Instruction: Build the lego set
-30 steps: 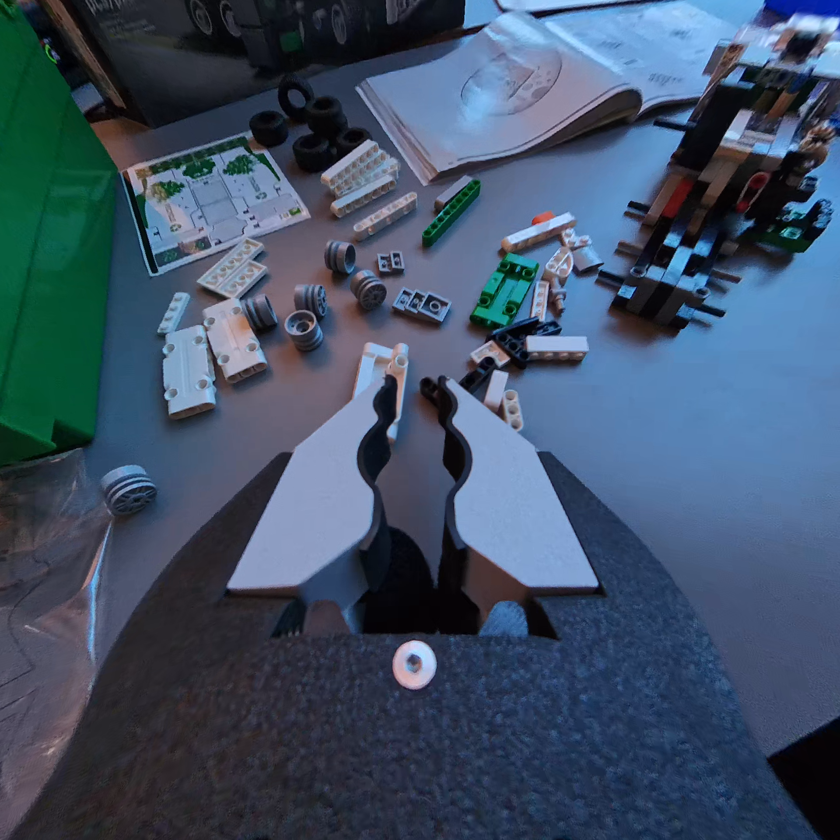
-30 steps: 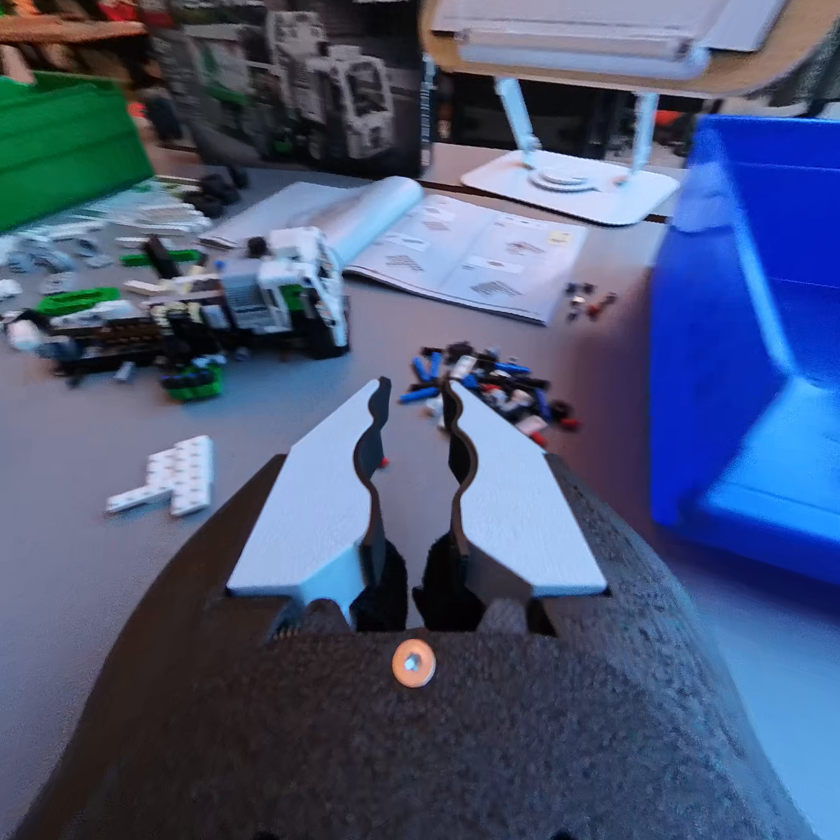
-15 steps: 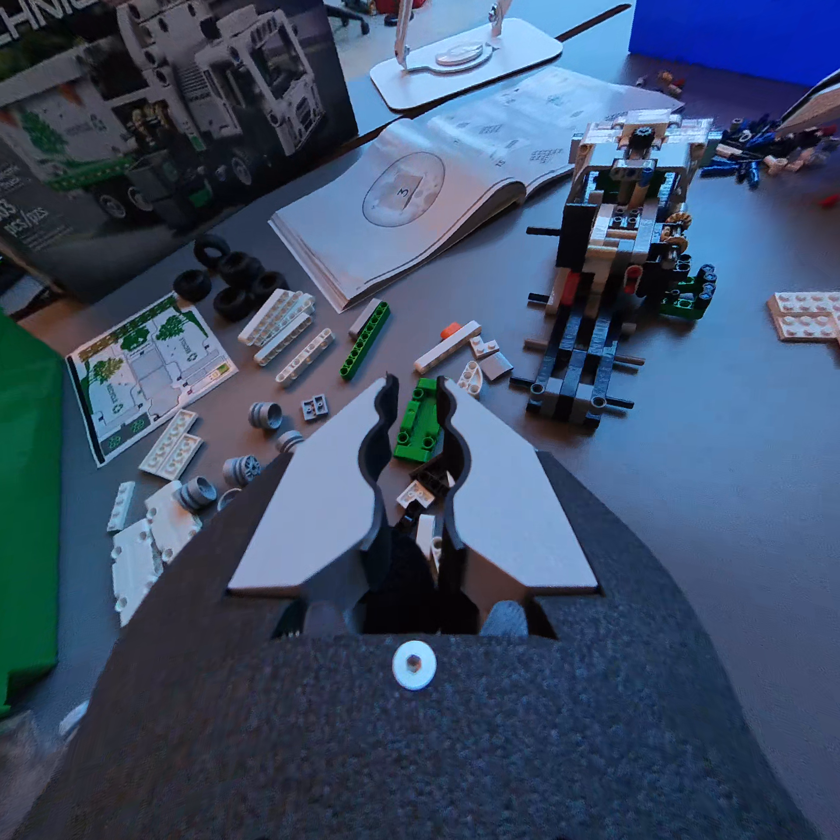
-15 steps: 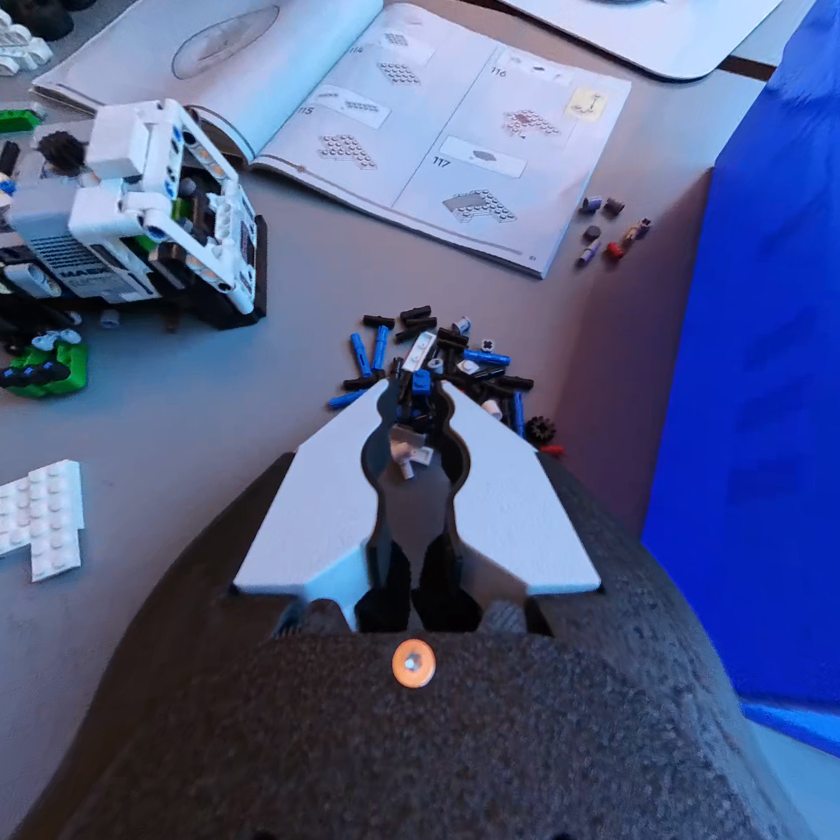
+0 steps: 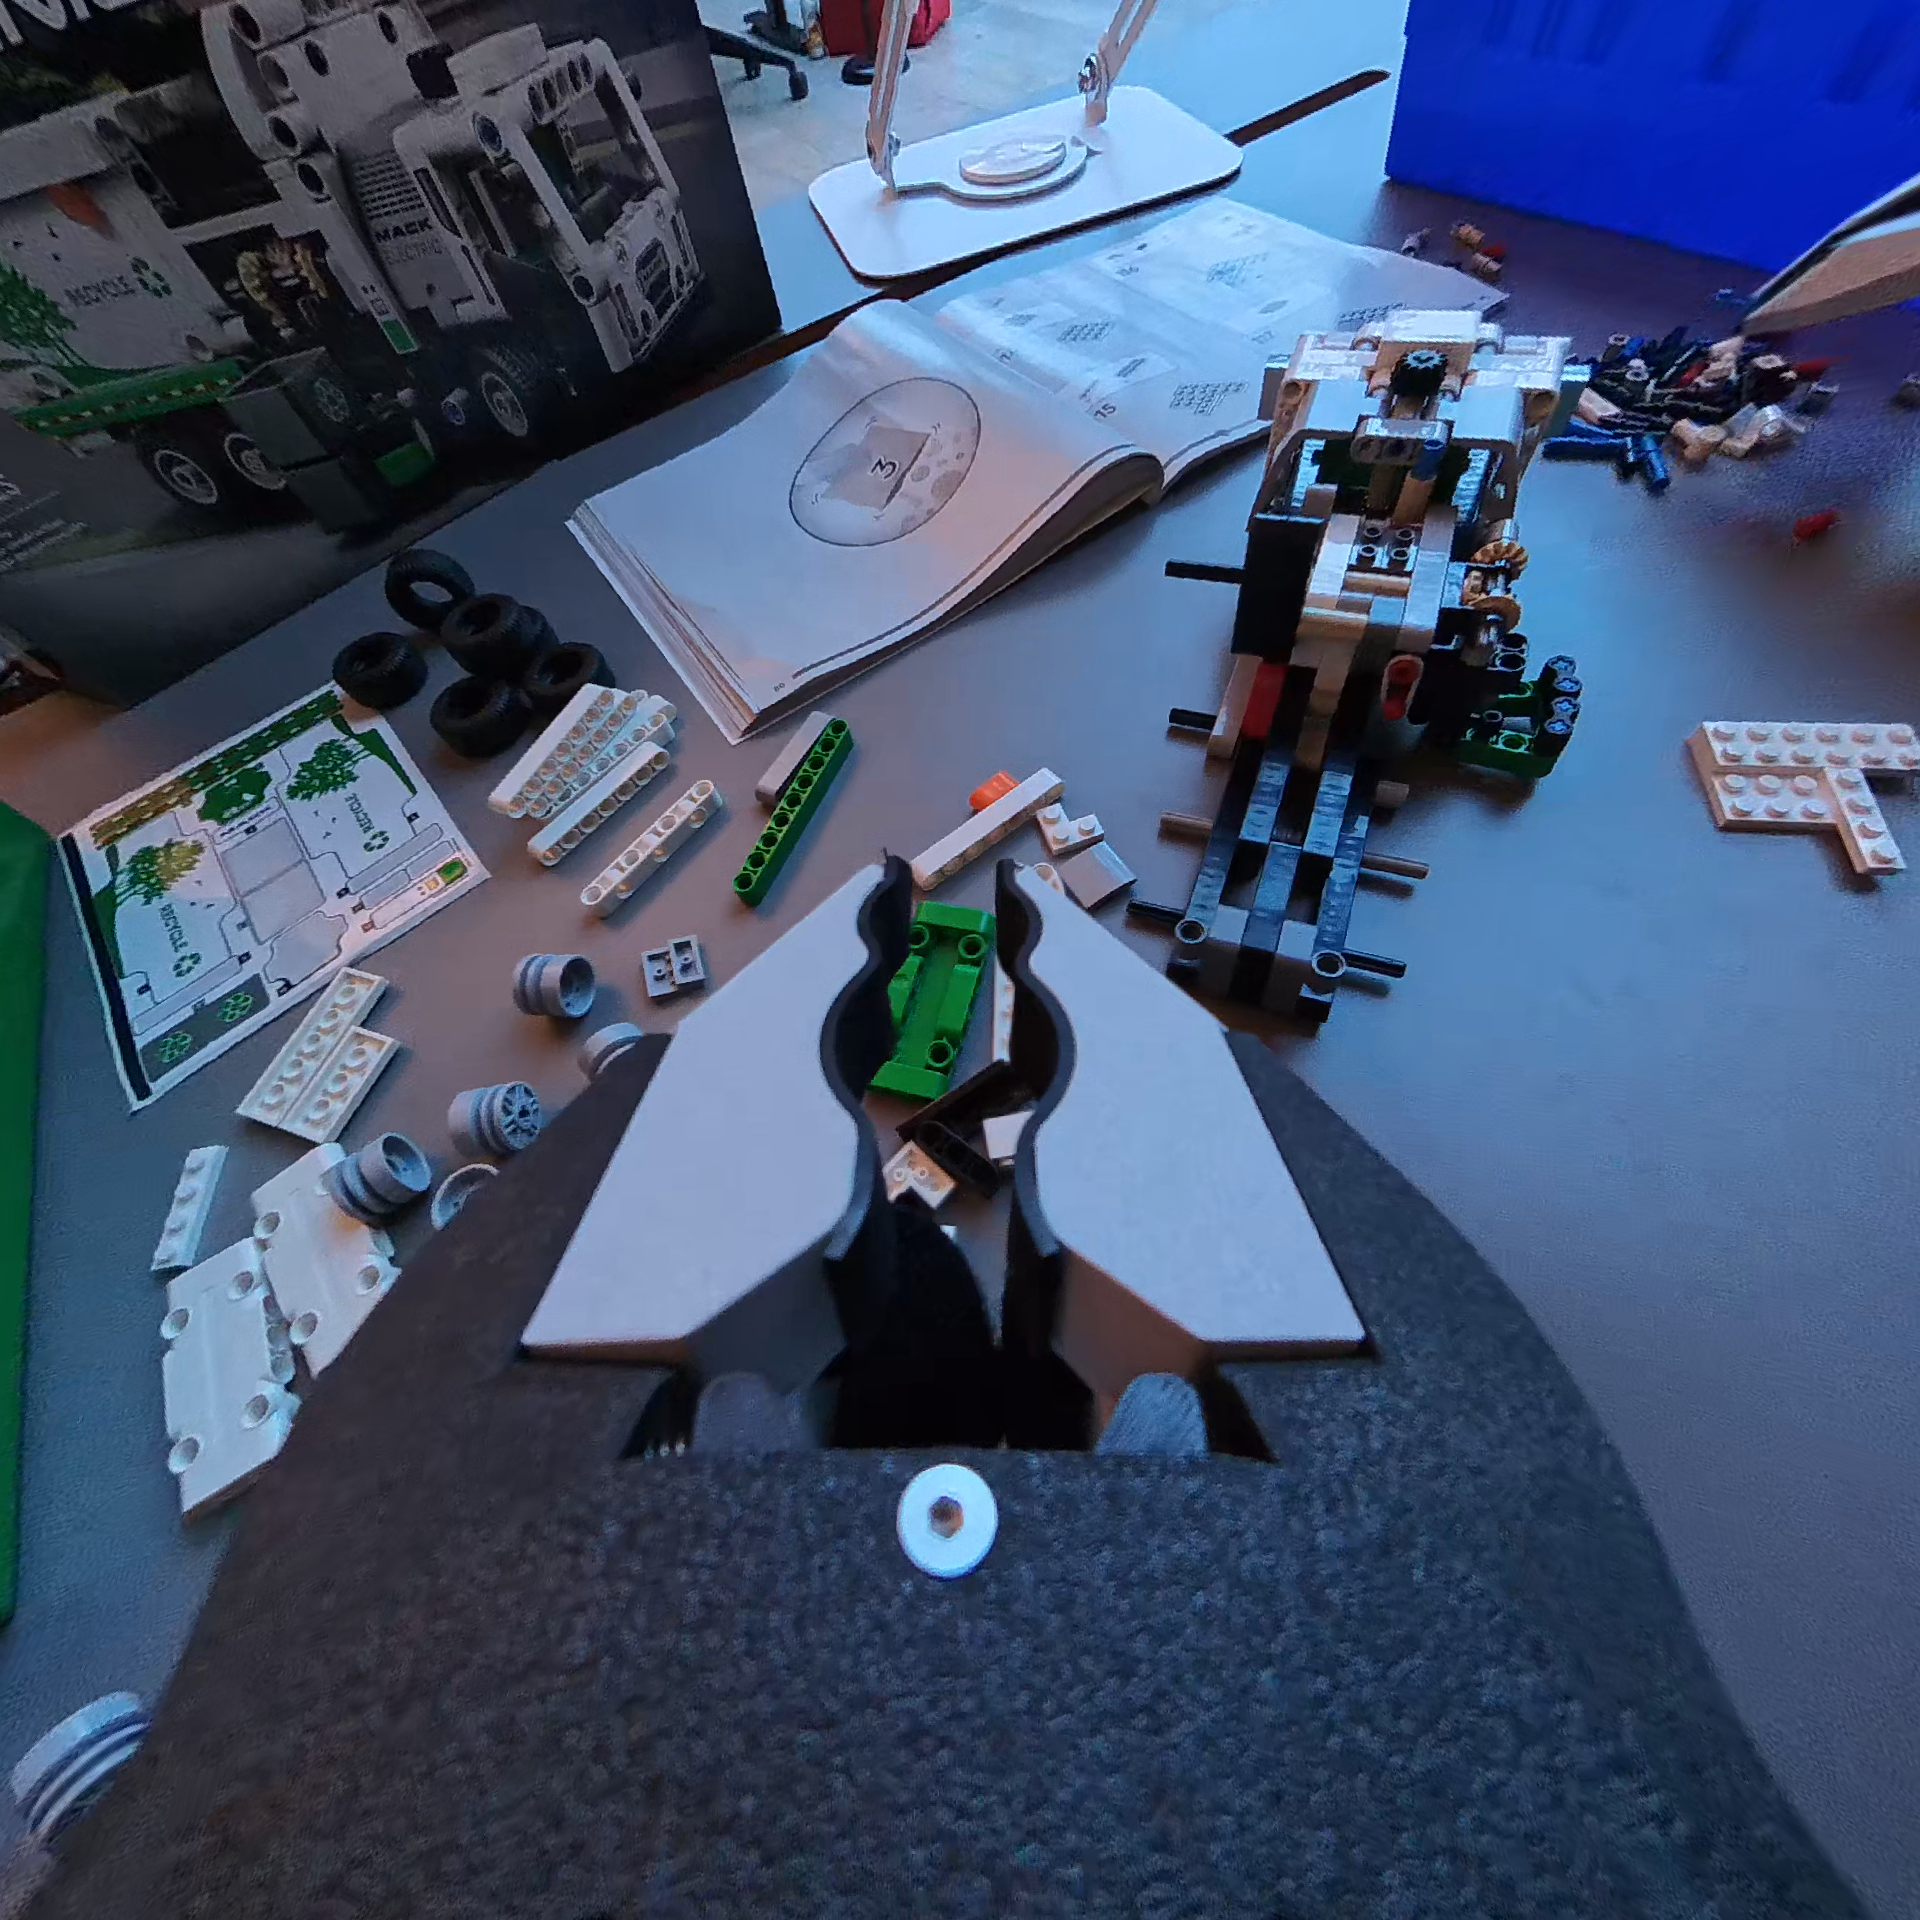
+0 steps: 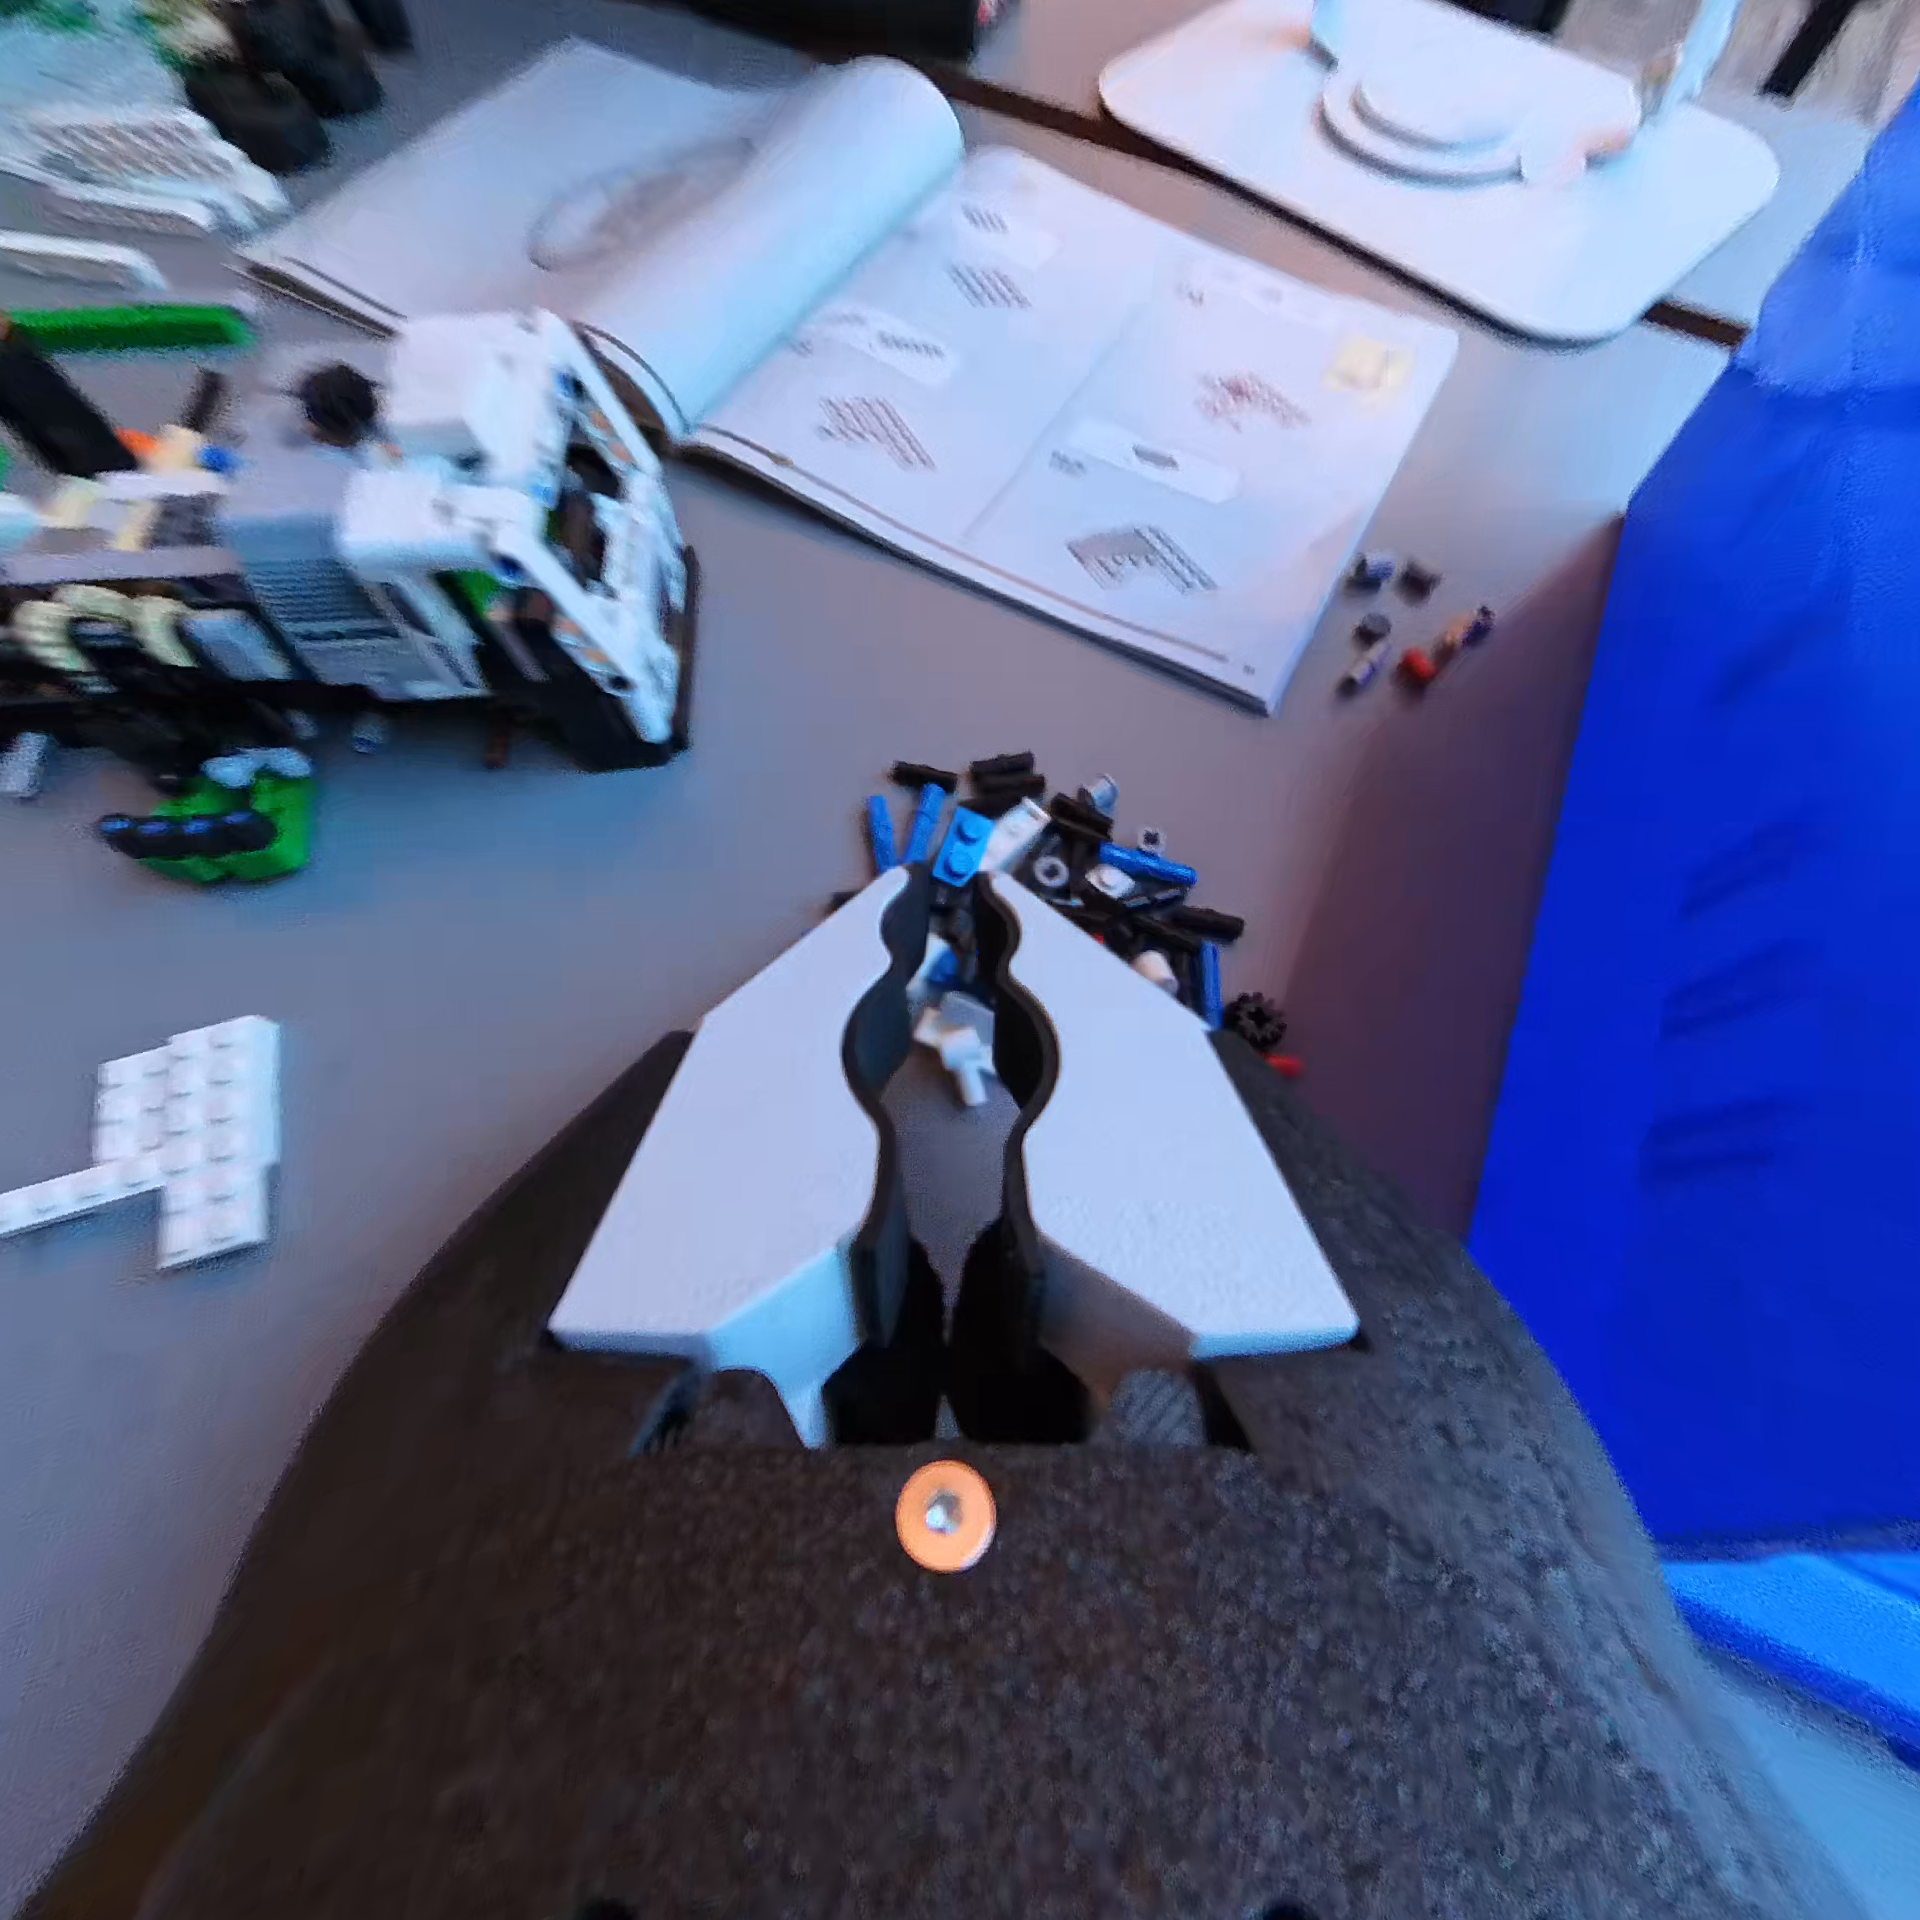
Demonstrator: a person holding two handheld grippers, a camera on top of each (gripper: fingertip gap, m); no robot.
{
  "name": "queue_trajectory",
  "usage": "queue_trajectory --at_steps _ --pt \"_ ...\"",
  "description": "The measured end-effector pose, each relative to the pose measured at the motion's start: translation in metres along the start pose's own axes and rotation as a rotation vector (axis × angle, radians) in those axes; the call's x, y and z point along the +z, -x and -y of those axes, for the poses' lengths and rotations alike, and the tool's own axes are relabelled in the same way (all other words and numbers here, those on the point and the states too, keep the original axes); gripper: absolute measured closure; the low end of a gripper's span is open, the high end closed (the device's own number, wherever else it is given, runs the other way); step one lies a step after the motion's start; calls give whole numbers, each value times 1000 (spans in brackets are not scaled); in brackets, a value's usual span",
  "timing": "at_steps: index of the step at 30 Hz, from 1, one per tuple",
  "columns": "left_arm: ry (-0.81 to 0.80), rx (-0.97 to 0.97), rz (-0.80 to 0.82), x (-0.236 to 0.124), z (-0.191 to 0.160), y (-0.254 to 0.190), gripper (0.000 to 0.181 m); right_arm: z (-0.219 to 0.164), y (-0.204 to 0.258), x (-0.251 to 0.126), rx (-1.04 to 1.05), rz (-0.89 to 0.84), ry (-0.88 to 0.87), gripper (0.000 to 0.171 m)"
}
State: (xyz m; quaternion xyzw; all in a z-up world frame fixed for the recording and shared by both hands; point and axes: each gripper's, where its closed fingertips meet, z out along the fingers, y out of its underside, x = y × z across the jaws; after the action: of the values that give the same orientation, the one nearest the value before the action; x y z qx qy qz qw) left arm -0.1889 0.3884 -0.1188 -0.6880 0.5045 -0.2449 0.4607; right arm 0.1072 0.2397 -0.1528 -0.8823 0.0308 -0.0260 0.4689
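Observation:
In the left wrist view my left gripper (image 5: 948, 883) is open and empty, held above loose parts, with a green plate (image 5: 935, 997) showing between its fingers. The part-built truck (image 5: 1371, 623) stands to the right of it, and a white plate assembly (image 5: 1808, 790) lies farther right. In the blurred right wrist view my right gripper (image 6: 948, 888) hangs over a pile of small blue and black pins (image 6: 1091, 883). Its jaws stand a narrow gap apart, tips at a small blue plate (image 6: 961, 844). I cannot tell if they touch it. The truck (image 6: 416, 551) is at left.
An open instruction book (image 5: 935, 468), the set's box (image 5: 364, 260), black tyres (image 5: 478, 655), a sticker sheet (image 5: 260, 883), white beams (image 5: 592, 748), a green beam (image 5: 795, 810) and grey wheel hubs (image 5: 499, 1117) lie about. A blue bin (image 6: 1714, 935) stands close at right. A white stand base (image 6: 1455, 156) is behind. About 35 cm separates my left fingertips from my right. My right gripper is the nearer one to the white plate assembly (image 5: 1808, 790): about 15 cm, against 25 cm. It is also in sight in the right wrist view (image 6: 152, 1143).
My left gripper swung up from the loose parts and has held nearly still for the last half second. My right gripper has dropped closer to the pin pile and its jaws have narrowed.

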Motion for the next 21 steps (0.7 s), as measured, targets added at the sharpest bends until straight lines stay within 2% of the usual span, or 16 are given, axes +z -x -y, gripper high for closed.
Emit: queue_trajectory --at_steps 6,10,15,21 --pt "-8 13 0 -5 2 -9 168 23 48 -32 -148 143 -133 164" --pt "-6 13 0 -9 0 -15 168 16 95 -50 -244 348 -169 164" --pt "12 -7 -5 -10 -6 -22 168 -29 145 -59 -300 610 -12 164" --pt "62 -48 10 -9 -18 -20 168 -60 161 -60 -359 674 120 164"
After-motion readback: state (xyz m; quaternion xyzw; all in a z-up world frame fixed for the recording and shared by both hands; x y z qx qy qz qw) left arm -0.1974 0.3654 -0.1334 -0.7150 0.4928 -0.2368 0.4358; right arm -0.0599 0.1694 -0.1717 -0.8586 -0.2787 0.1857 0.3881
